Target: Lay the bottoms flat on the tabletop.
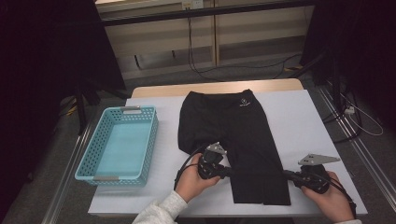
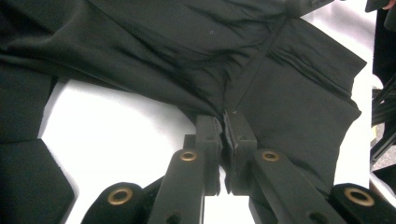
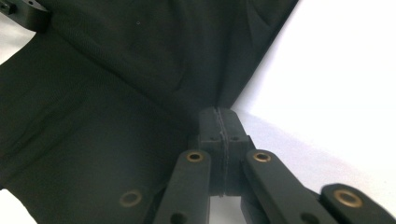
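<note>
A pair of black shorts (image 1: 243, 140) lies flat on the white table top (image 1: 299, 116), waistband at the far side and leg hems toward the person, stretched between the two grippers. The left gripper (image 1: 227, 171) pinches the shorts' left edge; in the left gripper view its jaws stand nearly together with a thin fold of black cloth (image 2: 227, 126) caught between the pads, and the rest of the garment spreads away ahead of it. The right gripper (image 1: 286, 174) grips the opposite edge of the same leg; in the right gripper view its jaws (image 3: 219, 122) are pressed fully together on the cloth's border, dark fabric to one side and bare white table to the other. A turquoise basket (image 1: 100, 175) sits well apart, beyond the left gripper's outer side.
</note>
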`<control>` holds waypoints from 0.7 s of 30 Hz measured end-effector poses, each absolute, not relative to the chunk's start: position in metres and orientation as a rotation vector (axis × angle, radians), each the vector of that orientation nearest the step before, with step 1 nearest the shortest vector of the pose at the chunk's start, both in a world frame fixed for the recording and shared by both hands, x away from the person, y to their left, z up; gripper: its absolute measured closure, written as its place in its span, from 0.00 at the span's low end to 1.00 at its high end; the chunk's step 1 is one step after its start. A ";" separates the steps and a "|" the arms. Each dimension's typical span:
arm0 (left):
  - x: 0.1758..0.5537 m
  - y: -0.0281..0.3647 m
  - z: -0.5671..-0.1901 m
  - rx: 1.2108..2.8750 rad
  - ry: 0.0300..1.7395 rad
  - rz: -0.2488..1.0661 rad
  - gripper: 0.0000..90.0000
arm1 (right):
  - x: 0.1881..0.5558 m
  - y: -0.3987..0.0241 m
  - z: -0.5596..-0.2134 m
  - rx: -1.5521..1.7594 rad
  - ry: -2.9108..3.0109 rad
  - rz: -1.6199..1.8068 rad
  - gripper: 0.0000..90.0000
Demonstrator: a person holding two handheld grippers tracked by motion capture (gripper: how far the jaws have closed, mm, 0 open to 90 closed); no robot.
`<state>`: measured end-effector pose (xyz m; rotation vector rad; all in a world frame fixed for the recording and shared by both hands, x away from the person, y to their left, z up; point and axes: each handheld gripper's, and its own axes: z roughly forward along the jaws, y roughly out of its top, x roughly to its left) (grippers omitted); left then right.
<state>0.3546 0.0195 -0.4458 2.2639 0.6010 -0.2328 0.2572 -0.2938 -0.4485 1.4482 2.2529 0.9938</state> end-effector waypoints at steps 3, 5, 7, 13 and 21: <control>0.354 0.019 -0.446 2.271 0.600 -0.231 0.95 | 0.257 -0.294 -0.448 1.448 2.251 0.988 1.00; 0.353 0.018 -0.446 2.278 0.595 -0.227 0.96 | 0.258 -0.295 -0.448 1.451 2.250 0.983 1.00; 0.353 0.018 -0.446 2.279 0.601 -0.224 0.96 | 0.258 -0.297 -0.448 1.448 2.248 0.985 1.00; 0.353 0.018 -0.448 2.283 0.593 -0.244 0.96 | 0.258 -0.296 -0.448 1.448 2.263 0.991 1.00; 0.352 0.018 -0.447 2.277 0.580 -0.235 0.95 | 0.259 -0.300 -0.447 1.437 2.262 0.966 1.00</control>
